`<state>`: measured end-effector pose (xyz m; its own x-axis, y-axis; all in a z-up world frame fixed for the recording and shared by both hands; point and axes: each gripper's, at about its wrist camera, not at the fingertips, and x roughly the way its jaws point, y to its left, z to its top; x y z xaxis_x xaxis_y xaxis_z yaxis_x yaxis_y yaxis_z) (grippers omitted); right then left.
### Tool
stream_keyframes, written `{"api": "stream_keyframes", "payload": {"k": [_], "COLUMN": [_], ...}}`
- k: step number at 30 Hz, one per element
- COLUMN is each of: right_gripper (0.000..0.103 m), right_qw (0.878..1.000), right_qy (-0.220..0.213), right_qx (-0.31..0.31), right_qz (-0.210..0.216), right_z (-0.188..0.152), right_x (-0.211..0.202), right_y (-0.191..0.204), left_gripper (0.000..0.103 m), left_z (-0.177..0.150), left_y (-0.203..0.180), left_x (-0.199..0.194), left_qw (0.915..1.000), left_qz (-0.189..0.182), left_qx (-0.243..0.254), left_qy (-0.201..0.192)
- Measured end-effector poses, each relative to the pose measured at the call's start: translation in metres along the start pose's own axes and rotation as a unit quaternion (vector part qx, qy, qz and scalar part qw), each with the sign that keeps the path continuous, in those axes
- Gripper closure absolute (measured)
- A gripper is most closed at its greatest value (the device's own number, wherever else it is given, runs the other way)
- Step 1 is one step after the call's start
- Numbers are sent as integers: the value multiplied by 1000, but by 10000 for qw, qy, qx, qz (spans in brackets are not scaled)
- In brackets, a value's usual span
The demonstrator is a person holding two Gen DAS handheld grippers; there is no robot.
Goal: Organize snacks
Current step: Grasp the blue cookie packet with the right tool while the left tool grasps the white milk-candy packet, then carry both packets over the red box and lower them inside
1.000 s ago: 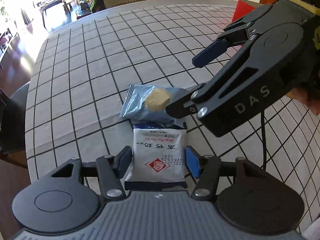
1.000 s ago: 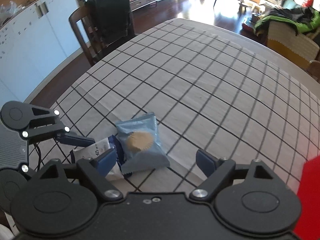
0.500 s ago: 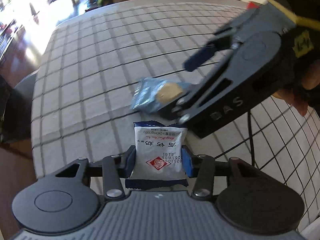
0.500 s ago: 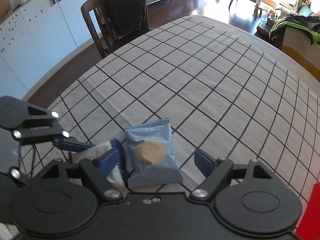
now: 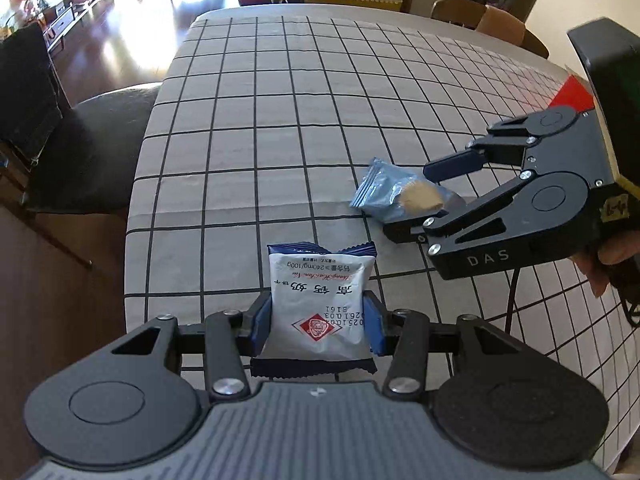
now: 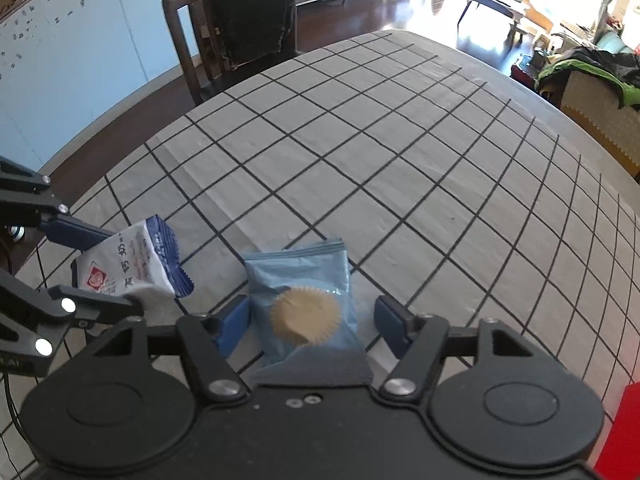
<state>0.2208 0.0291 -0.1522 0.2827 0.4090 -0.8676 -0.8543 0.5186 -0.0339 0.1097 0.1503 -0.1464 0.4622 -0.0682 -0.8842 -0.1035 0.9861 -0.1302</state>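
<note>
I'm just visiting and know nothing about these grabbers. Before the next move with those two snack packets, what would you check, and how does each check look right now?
1. Left gripper has its packet: ok. Its fingers press both sides of the white milk packet.
2. White packet lifted off the checked tablecloth: ok, it looks raised in the right wrist view.
3. Blue cookie packet sits between the right gripper fingers: ok.
4. Right fingers closed on it: not ok. Gaps show on both sides.
5. The two packets are apart: ok.
6. Where the snacks should go: cannot tell. Only a red object shows at the edge.
</note>
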Motion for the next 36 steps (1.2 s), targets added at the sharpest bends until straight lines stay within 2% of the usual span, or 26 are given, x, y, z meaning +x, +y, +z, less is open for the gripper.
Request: {"api": "stream_keyframes", "payload": {"k": [1,4,8,12,20,26,36], "right_gripper": [48,55,56,56,56,56,56], "right_qw": [10000,10000,9996,9989,9957,9916,9855], "right_qy": [-15,-19,-104,-222,-465,-673,-975], "right_qx": [7,-28,-13,302,721,1012,1162], "right_qz": [-13,-77,-248,-298,-350,-448,-755], "right_z": [-1,-2,-7,-12,-28,-45,-81], "right_x": [-1,-3,-7,-20,-73,-120,-191], "right_y": [0,4,9,6,-4,-22,-66], "left_gripper": [57,57,57,57,57,57,57], "left_z": [0,1,0,2,10,23,49], "left_y": [1,2,-6,-13,-35,-66,-148], "left_x": [0,0,-6,-13,-34,-55,-79], "left_qw": [10000,10000,9999,9997,9989,9978,9923], "left_qz": [-1,63,104,147,144,35,-168], "left_qx": [-25,-19,-30,5,114,265,705], "left_qy": [-12,-69,-123,-202,-424,-610,-1009]}}
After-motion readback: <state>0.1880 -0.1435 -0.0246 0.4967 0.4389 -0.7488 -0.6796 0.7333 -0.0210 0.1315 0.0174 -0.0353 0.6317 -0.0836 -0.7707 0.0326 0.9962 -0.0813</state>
